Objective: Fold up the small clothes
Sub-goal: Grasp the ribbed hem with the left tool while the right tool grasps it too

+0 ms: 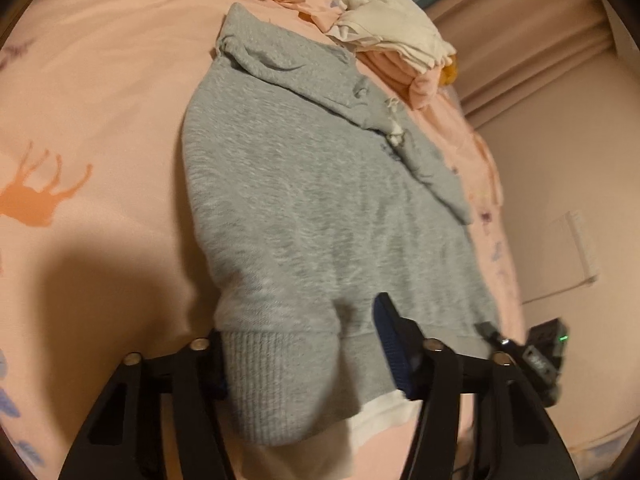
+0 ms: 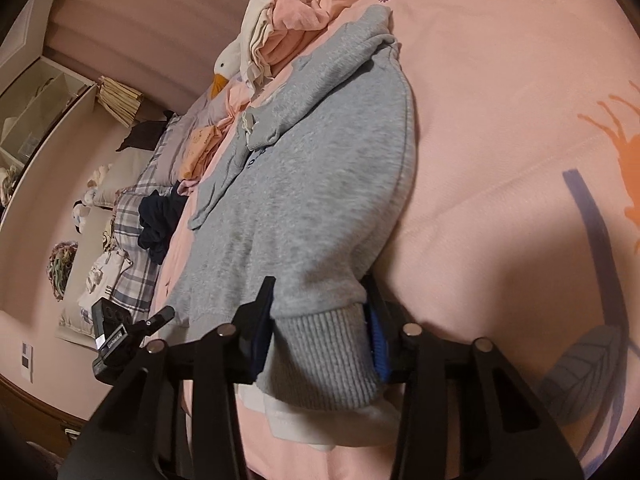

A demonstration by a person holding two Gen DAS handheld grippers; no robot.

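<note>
A small grey sweatshirt lies flat on the pink bedsheet, one sleeve folded across its chest. A white layer shows under its hem. My left gripper has its jaws apart, with the ribbed grey cuff of the folded sleeve lying between them. In the right wrist view my right gripper also stands with its jaws apart around the ribbed cuff of the sweatshirt. The other gripper's tip shows at the hem on the left.
A pile of pink and white clothes lies beyond the collar, with a toy duck. Dark clothes, plaid pillows and a shelf are to the left. The bed edge and wall are on the right.
</note>
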